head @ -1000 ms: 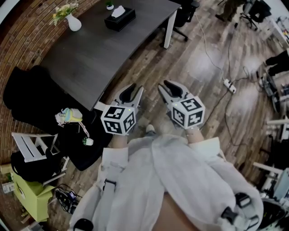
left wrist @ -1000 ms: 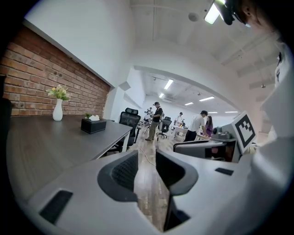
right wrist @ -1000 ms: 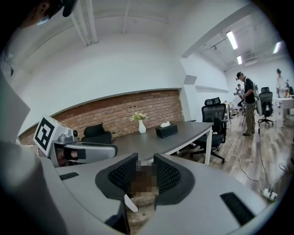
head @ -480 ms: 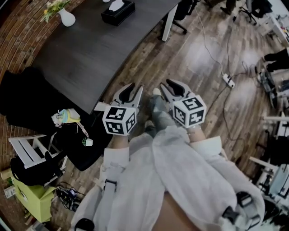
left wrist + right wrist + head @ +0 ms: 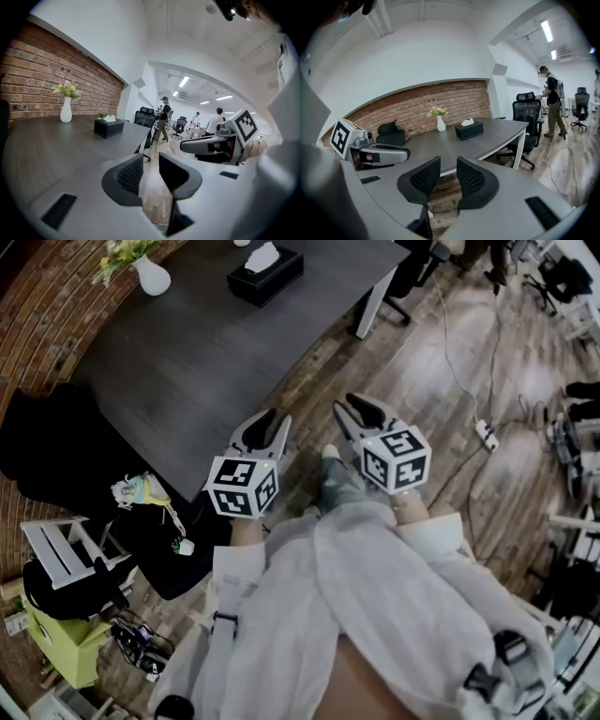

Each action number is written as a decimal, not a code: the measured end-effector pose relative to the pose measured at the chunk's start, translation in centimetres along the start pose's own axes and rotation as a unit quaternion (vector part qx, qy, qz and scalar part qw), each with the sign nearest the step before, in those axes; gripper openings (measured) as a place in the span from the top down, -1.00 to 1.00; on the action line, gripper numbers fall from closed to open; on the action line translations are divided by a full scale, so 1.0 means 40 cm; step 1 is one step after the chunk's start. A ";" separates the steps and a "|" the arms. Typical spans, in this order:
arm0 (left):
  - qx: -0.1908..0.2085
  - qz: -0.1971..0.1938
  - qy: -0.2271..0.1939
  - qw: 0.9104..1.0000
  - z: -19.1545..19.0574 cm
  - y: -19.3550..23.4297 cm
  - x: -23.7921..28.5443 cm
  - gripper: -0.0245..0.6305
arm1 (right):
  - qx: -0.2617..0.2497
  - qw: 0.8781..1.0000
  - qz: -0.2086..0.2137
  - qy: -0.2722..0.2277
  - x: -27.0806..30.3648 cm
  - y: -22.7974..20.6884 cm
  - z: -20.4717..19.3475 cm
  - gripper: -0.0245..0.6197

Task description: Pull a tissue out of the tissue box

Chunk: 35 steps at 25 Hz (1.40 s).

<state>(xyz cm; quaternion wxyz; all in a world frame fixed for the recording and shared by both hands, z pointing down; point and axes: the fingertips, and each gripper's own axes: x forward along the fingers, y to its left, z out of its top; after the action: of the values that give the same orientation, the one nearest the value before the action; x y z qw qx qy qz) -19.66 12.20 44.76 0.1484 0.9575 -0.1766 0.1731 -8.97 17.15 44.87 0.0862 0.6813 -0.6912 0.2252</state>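
A black tissue box (image 5: 265, 262) with a white tissue sticking out of its top stands at the far end of the dark grey table (image 5: 206, 362); it also shows in the left gripper view as the tissue box (image 5: 108, 126) and in the right gripper view as the tissue box (image 5: 468, 130). My left gripper (image 5: 270, 424) hovers at the table's near edge, jaws apart, nothing between them. My right gripper (image 5: 359, 410) is over the wooden floor beside the table, open and empty too. Both are far from the box.
A white vase with flowers (image 5: 150, 276) stands on the table left of the box. Black office chairs (image 5: 527, 123) sit by the table's far side. A cable and power strip (image 5: 486, 434) lie on the floor at right. People stand in the distance (image 5: 163, 117). Bags and a white rack (image 5: 66, 549) crowd the left.
Both grippers have moved forward toward the table; the left one now reaches its near edge. The tissue box appears closer in the head view. Jaws look unchanged.
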 end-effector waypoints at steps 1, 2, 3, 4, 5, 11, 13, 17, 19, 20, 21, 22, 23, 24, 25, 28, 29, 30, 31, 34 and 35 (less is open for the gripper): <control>0.000 0.003 -0.001 1.000 0.019 0.016 0.026 0.62 | -0.002 1.000 0.003 -0.001 0.021 -0.021 0.021 0.65; 0.000 0.006 -0.004 1.000 0.039 0.031 0.053 0.62 | -0.005 1.000 0.006 -0.001 0.043 -0.043 0.041 0.65; 0.000 0.009 -0.007 1.000 0.061 0.046 0.080 0.62 | -0.008 1.000 0.009 -0.002 0.065 -0.068 0.062 0.65; 0.000 0.013 -0.010 1.000 0.085 0.059 0.108 0.62 | -0.011 1.000 0.011 -0.003 0.086 -0.095 0.083 0.65; 0.002 0.016 -0.015 1.000 0.111 0.071 0.136 0.62 | -0.012 1.000 0.013 -0.006 0.105 -0.123 0.108 0.65; 0.008 0.035 -0.034 0.999 0.240 0.125 0.287 0.62 | -0.025 0.999 0.022 -0.026 0.200 -0.267 0.248 0.65; 0.010 0.037 -0.038 0.999 0.271 0.136 0.335 0.62 | -0.030 0.999 0.024 -0.029 0.222 -0.309 0.276 0.65; 0.009 0.048 -0.039 0.998 0.315 0.147 0.412 0.62 | -0.033 0.998 0.033 -0.029 0.249 -0.373 0.305 0.65; 0.008 0.052 -0.033 0.998 0.325 0.148 0.439 0.62 | -0.030 0.998 0.042 -0.025 0.261 -0.387 0.311 0.65; 0.006 0.052 -0.028 0.998 0.325 0.147 0.448 0.62 | -0.029 0.998 0.046 -0.021 0.267 -0.389 0.308 0.65; 0.005 0.052 -0.023 0.998 0.321 0.147 0.455 0.62 | -0.026 0.998 0.049 -0.018 0.272 -0.391 0.302 0.65; 0.005 0.052 -0.018 0.998 0.317 0.149 0.461 0.62 | -0.024 0.998 0.051 -0.016 0.276 -0.394 0.296 0.65; 0.004 0.051 -0.014 0.999 0.313 0.153 0.468 0.62 | -0.021 0.998 0.051 -0.014 0.281 -0.400 0.292 0.65; 0.003 0.050 -0.011 0.999 0.311 0.158 0.476 0.62 | -0.018 0.998 0.050 -0.014 0.287 -0.408 0.289 0.65; 0.002 0.049 -0.009 0.999 0.309 0.163 0.484 0.62 | -0.015 0.999 0.048 -0.013 0.292 -0.417 0.287 0.65; 0.001 0.043 -0.002 0.999 0.309 0.168 0.509 0.62 | -0.004 0.999 0.039 -0.016 0.299 -0.444 0.290 0.65; 0.002 0.040 -0.001 0.999 0.311 0.167 0.519 0.62 | -0.001 0.999 0.037 -0.019 0.301 -0.449 0.294 0.65; 0.002 0.037 0.000 0.999 0.315 0.167 0.531 0.62 | 0.000 0.999 0.037 -0.022 0.305 -0.451 0.298 0.65; 0.003 0.034 0.001 0.999 0.320 0.169 0.543 0.62 | -0.001 0.999 0.040 -0.022 0.311 -0.449 0.301 0.65; 0.000 0.026 0.005 1.000 0.321 0.176 0.580 0.62 | -0.009 0.999 0.049 -0.011 0.333 -0.442 0.294 0.65; -0.002 0.023 0.006 1.000 0.323 0.179 0.594 0.62 | -0.012 0.999 0.049 -0.007 0.340 -0.446 0.292 0.65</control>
<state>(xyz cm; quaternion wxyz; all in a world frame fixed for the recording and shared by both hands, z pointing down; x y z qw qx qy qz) 2.00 -5.47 43.91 0.1474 0.9517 -0.1982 0.1822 9.96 0.39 43.79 0.0781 0.6467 -0.7272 0.2163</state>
